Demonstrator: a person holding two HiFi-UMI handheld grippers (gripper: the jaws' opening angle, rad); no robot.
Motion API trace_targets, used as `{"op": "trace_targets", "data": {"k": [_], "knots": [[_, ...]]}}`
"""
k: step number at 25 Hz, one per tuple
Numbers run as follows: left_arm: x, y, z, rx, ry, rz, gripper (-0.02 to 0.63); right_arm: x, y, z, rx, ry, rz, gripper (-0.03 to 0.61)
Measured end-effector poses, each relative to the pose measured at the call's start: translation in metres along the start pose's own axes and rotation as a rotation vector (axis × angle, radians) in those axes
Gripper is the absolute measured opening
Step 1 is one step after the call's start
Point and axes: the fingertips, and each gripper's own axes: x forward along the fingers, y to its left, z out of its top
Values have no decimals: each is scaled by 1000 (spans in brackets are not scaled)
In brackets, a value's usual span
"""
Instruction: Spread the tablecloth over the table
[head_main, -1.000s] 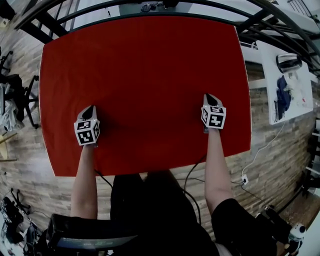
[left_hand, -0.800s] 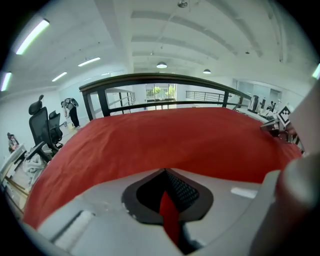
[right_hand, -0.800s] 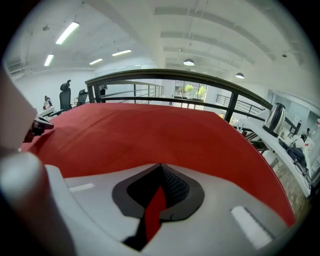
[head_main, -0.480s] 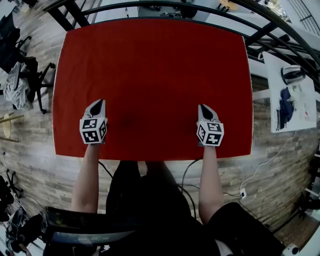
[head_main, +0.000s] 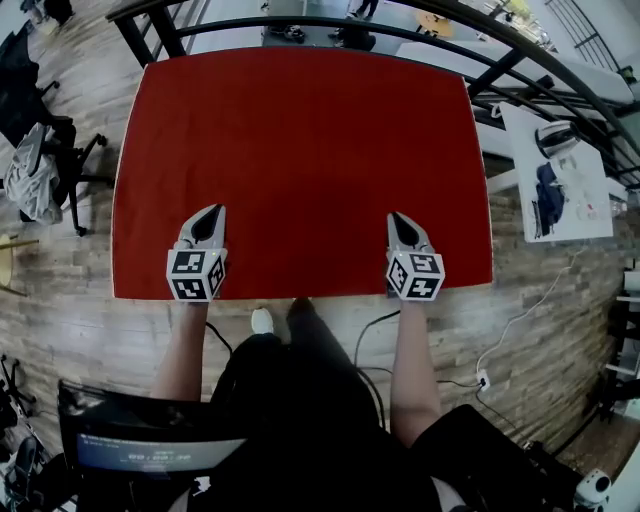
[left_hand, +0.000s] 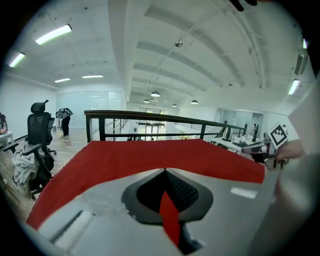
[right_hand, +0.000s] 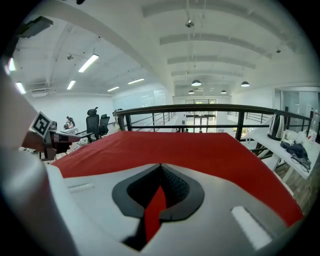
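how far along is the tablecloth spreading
Done: the red fabric tablecloth is opened out flat, with no visible folds. In hand: the left tool and right tool are each shut on its near edge, red cloth pinched between the jaws. Left: probably settle that edge and let go. The table underneath is hidden, so the overhang can't be checked.

The worktop is hidden under the red tablecloth (head_main: 300, 150), and no part of its surface shows. A wooden plank floor (head_main: 60, 300) surrounds the tablecloth, with an office chair (head_main: 40, 175) draped in grey fabric to its left and a black cable (head_main: 372, 328) trailing just below its near edge. To the right of the tablecloth, a white worktop (head_main: 592, 215) carries a dark blue cloth (head_main: 550, 190).
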Motion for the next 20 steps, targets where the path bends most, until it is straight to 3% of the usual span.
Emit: {"op": "trace_targets", "data": {"k": [5,10,14,20], "knots": [[-37,-23,16,-2,-75,-69,6,-70,35,24,29,-92,-36,9],[-63,-60,28,20,-124,-101,6,-116,41,19,33,-132,-22,9],[-80,-84,38,39,-147,-80,6,-132,38,25,28,-154,43,9],[-99,-93,38,3,-164,-7,6,-150,27,26,-6,-151,86,9]]}}
